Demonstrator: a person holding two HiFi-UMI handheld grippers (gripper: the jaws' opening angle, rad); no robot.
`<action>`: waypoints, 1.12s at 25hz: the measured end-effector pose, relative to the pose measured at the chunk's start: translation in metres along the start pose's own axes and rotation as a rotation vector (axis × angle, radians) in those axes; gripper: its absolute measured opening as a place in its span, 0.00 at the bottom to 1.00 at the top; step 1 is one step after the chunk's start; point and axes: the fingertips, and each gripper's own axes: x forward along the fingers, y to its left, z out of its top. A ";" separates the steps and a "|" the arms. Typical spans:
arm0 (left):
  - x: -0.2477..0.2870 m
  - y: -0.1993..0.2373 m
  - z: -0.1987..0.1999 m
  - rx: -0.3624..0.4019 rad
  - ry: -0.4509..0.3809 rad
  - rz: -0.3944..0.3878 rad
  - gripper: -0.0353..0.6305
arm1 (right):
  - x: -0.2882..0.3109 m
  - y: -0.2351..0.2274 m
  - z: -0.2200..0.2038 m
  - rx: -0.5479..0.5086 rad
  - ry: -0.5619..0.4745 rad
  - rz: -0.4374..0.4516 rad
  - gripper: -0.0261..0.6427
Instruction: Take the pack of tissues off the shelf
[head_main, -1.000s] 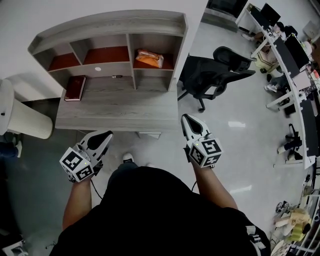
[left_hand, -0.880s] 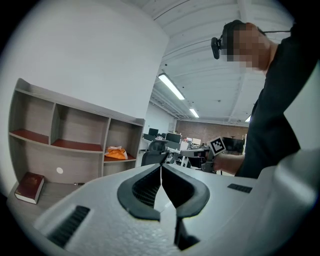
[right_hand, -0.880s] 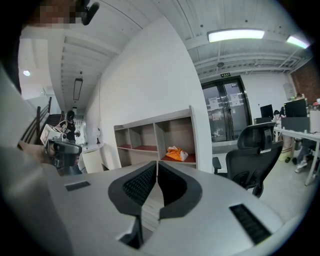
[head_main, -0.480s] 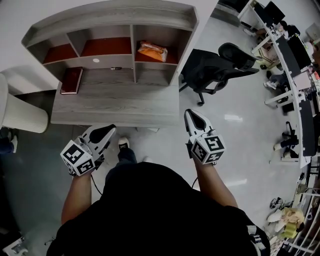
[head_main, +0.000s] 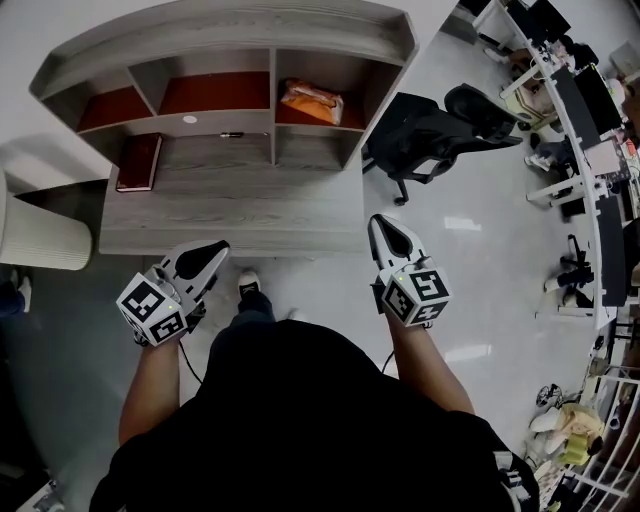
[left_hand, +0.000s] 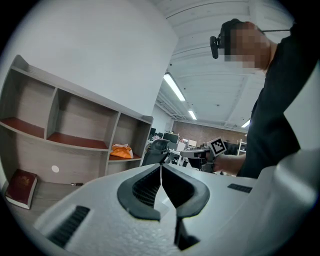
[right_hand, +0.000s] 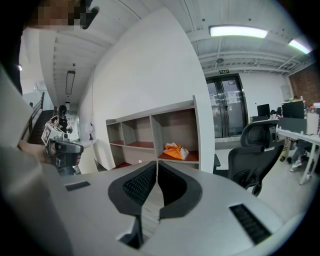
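Observation:
An orange pack of tissues (head_main: 311, 101) lies in the upper right compartment of the grey wooden shelf unit (head_main: 230, 40) on the desk; the same pack of tissues (right_hand: 176, 151) shows in the right gripper view and, small, the pack (left_hand: 121, 150) in the left gripper view. My left gripper (head_main: 217, 247) hangs just off the desk's front edge, shut and empty. My right gripper (head_main: 383, 222) is off the desk's front right corner, also shut with nothing between its jaws. Both are well short of the pack.
A dark red book (head_main: 138, 162) lies on the desk (head_main: 230, 215) at the left. A black office chair (head_main: 440, 125) stands right of the desk. A white ribbed cylinder (head_main: 35, 240) stands at the left. More desks and clutter fill the far right.
The desk and shelf have come nearer and shifted slightly in the head view as the person stepped forward. Both grippers stay shut, held in much the same place.

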 end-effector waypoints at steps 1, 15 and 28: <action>0.001 0.005 0.001 0.001 0.001 -0.006 0.08 | 0.005 0.000 0.000 0.003 0.006 -0.004 0.07; 0.010 0.092 0.030 0.007 0.011 -0.086 0.08 | 0.082 0.021 0.023 0.010 0.023 -0.060 0.07; 0.004 0.153 0.068 0.033 -0.009 -0.166 0.08 | 0.131 0.039 0.065 -0.013 -0.014 -0.130 0.07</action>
